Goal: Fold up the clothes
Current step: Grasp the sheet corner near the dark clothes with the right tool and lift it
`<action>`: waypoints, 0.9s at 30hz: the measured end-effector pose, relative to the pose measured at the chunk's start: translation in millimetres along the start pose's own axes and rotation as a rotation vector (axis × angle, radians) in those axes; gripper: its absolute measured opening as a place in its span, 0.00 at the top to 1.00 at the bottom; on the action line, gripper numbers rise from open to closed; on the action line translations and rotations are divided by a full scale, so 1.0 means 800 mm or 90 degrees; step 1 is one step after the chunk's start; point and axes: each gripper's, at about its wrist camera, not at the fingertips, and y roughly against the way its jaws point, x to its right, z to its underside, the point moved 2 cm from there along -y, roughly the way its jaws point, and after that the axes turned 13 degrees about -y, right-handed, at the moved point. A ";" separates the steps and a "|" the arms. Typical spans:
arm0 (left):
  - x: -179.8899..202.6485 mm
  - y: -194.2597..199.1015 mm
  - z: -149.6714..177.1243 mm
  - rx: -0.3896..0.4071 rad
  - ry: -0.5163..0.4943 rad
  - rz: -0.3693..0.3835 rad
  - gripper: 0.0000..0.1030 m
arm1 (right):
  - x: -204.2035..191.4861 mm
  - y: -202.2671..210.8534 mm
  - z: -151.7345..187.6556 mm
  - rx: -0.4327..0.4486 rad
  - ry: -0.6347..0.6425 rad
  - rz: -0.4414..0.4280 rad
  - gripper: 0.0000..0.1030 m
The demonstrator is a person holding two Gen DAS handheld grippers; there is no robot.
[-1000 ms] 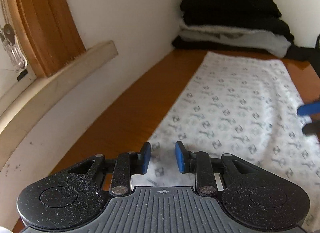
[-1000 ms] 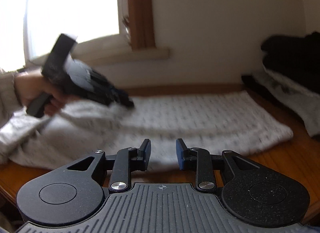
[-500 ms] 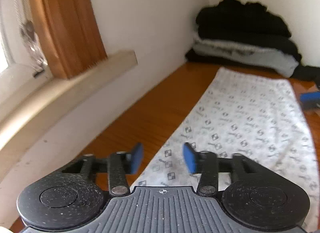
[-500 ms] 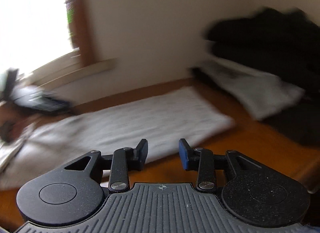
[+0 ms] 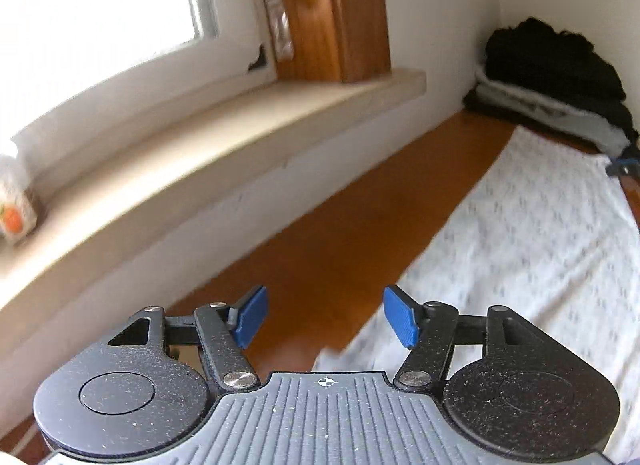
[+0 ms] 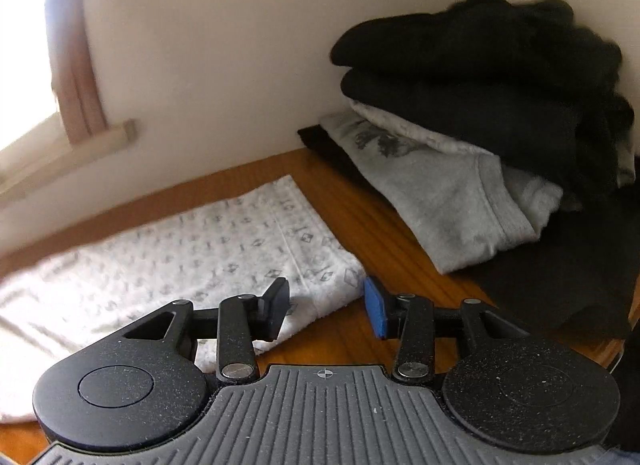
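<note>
Left claw (image 5: 324,317) opening, empty, right claw (image 6: 326,307) opening over patterned white garment (image 6: 208,249), print unreadable

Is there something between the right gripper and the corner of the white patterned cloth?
Nothing visible. The right gripper is opening just above the near corner of the white patterned cloth, with only bare wooden table around it.
</note>
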 end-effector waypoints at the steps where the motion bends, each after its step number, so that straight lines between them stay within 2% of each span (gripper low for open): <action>1: -0.001 -0.001 0.006 -0.004 0.005 0.003 0.36 | -0.003 -0.001 0.000 0.001 0.010 0.007 0.59; 4: -0.005 -0.005 0.023 -0.009 0.020 0.007 0.42 | -0.005 -0.003 0.001 0.004 0.016 0.012 0.61; 5: -0.004 -0.006 0.027 -0.010 0.020 0.005 0.47 | -0.004 -0.004 0.001 0.005 0.015 0.012 0.65; 6: -0.004 -0.007 0.030 -0.012 0.019 0.003 0.47 | -0.003 -0.004 0.000 0.005 0.013 0.011 0.69; 8: -0.003 -0.010 0.036 -0.016 0.017 -0.001 0.47 | -0.001 -0.006 -0.004 -0.007 -0.010 -0.010 0.85; 11: -0.001 -0.008 0.038 -0.007 0.034 -0.001 0.46 | -0.005 -0.003 -0.010 -0.004 -0.021 -0.026 0.88; 14: 0.000 -0.004 0.033 0.008 0.045 -0.010 0.44 | -0.019 0.007 -0.021 0.022 -0.026 -0.060 0.88; 18: 0.001 0.006 0.022 0.035 0.071 -0.010 0.39 | -0.079 0.031 -0.034 0.052 0.010 -0.142 0.88; 21: 0.001 0.017 0.013 0.065 0.111 0.016 0.41 | -0.148 0.054 -0.025 0.052 0.068 -0.226 0.88; 25: 0.014 0.026 0.000 0.092 0.139 0.072 0.43 | -0.241 0.074 0.044 -0.014 0.194 -0.322 0.89; 27: 0.024 0.026 -0.007 0.097 0.139 0.089 0.43 | -0.264 0.076 0.083 -0.054 0.242 -0.342 0.89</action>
